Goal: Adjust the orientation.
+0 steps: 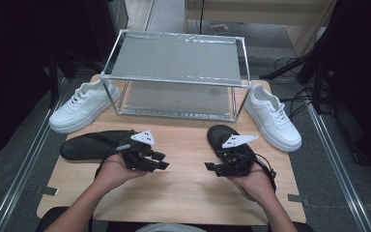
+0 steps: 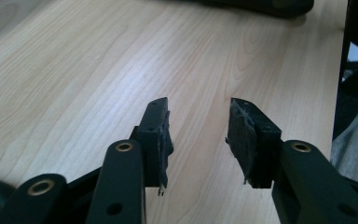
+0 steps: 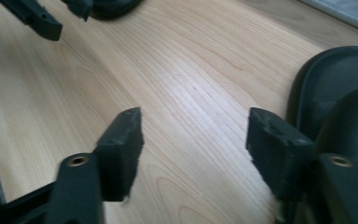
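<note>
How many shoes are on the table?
4. A white shoe far left, another white shoe far right, a black shoe near the left hand, another black shoe by the right hand.

both forearms came in from the bottom edge of the high view, bare to the elbow. left hand (image 1: 113, 170) cupped the left gripper (image 1: 163, 161) from beneath, jaws pointing inward toward the other. right hand (image 1: 253, 182) held the right gripper (image 1: 207, 167) the same way, tips facing the left one, a gap between them. both sets of jaws stood apart, nothing between the pads (image 2: 159, 140).
</note>
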Available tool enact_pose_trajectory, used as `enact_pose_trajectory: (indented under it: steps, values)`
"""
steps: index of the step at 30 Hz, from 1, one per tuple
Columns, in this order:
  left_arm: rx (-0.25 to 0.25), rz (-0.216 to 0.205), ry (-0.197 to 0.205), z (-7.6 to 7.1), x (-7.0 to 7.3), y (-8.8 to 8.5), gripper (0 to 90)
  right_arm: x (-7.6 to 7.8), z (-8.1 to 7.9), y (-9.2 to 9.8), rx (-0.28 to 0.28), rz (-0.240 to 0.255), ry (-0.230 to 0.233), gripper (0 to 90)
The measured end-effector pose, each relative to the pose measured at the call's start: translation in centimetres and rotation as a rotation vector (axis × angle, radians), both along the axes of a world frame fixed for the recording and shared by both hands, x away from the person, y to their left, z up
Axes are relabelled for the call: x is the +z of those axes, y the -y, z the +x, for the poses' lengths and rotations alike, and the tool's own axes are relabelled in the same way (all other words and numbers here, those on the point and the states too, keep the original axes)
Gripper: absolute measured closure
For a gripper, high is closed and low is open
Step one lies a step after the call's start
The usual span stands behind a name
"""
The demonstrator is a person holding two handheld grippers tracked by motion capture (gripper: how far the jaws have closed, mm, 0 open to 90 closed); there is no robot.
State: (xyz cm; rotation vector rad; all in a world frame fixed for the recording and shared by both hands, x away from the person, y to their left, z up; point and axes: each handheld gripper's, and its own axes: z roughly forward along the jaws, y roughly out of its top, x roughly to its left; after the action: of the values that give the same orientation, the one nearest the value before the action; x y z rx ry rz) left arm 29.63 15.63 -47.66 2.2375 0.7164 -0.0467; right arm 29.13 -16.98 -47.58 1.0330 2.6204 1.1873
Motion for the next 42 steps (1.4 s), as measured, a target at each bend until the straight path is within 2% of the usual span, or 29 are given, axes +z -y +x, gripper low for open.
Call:
enact_pose_trajectory:
  steps: [1,2,5,7,8,9,10,13,14,15,17,20,23,24,26,28,29,30,31,33,36,38,42]
  values:
    - [0.006,-0.004,-0.001,0.1,0.0,-0.1,57.7,-0.1,0.0,0.1,0.009,0.012,0.000,28.7]
    - [0.006,-0.004,-0.001,0.1,0.0,-0.1,57.5,-0.1,0.0,0.1,0.009,0.012,0.000,28.7]
    - [0.001,-0.004,-0.006,0.3,-0.1,-0.2,57.5,-0.6,-0.1,-0.1,0.035,-0.050,0.023,20.4]
    - [-0.005,0.004,0.008,0.2,-0.1,-0.2,57.2,-0.7,-0.2,-0.1,0.027,-0.074,0.024,23.7]
    - [-0.007,0.009,0.017,0.1,-0.1,-0.2,56.7,-0.6,-0.2,0.0,0.020,-0.079,0.028,28.6]
    - [-0.007,0.009,0.017,0.1,-0.1,-0.2,56.3,-0.6,-0.2,0.0,0.020,-0.079,0.028,28.6]
    - [-0.008,0.004,0.018,0.1,-0.1,-0.3,56.0,-0.6,-0.1,0.2,0.015,-0.072,0.056,34.6]
    - [0.002,-0.005,0.018,0.1,0.2,-0.8,56.1,-0.5,0.0,0.8,-0.003,-0.054,0.075,43.2]
    - [0.009,-0.011,0.017,0.1,0.3,-0.9,58.6,-0.4,0.0,1.0,-0.002,-0.044,0.077,47.9]
    - [0.010,-0.016,0.018,0.0,0.5,-1.1,63.9,-0.4,0.0,1.1,0.007,-0.045,0.084,48.3]
    - [0.013,-0.038,0.027,0.0,1.1,-1.6,74.8,-0.5,-0.2,1.2,-0.003,-0.082,0.111,49.7]
    - [0.008,-0.046,0.038,0.1,1.8,-2.4,79.9,-0.4,-0.1,1.3,0.005,-0.075,0.079,49.2]
    - [0.021,-0.043,0.040,0.2,2.0,-3.2,77.0,-0.3,-0.1,1.2,0.009,-0.070,0.105,48.7]
    - [0.029,-0.032,0.038,0.3,2.2,-4.3,76.6,-0.2,-0.1,1.2,0.010,-0.055,0.111,48.1]
    - [0.042,-0.039,0.041,0.2,2.4,-5.3,73.5,-0.2,0.0,1.1,0.012,-0.056,0.108,46.0]
    - [0.042,-0.050,0.051,0.0,2.6,-5.8,68.1,-0.4,0.0,1.0,0.017,-0.072,0.105,44.5]
    - [0.042,-0.056,0.077,-0.2,2.9,-6.5,66.6,-0.7,0.1,0.8,0.019,-0.116,0.096,43.8]
    - [0.042,-0.056,0.077,-0.2,2.9,-6.5,66.0,-0.7,0.1,0.8,0.019,-0.116,0.096,43.8]
    - [0.046,-0.040,0.089,-0.2,3.1,-7.3,64.2,-0.9,0.1,0.7,0.027,-0.139,0.100,43.8]
    - [0.051,-0.034,0.093,-0.2,3.1,-7.6,64.1,-0.9,0.1,0.6,0.028,-0.139,0.098,43.8]
    - [0.077,-0.019,0.093,-0.2,3.1,-8.9,63.5,-0.8,0.2,0.6,0.023,-0.117,0.088,43.8]
    - [0.087,-0.005,0.098,-0.1,3.0,-9.7,62.5,-0.9,0.2,0.7,0.023,-0.120,0.086,43.8]
    - [0.122,0.016,0.080,0.1,2.2,-11.2,59.3,-0.9,0.4,0.8,0.018,-0.125,0.081,43.8]
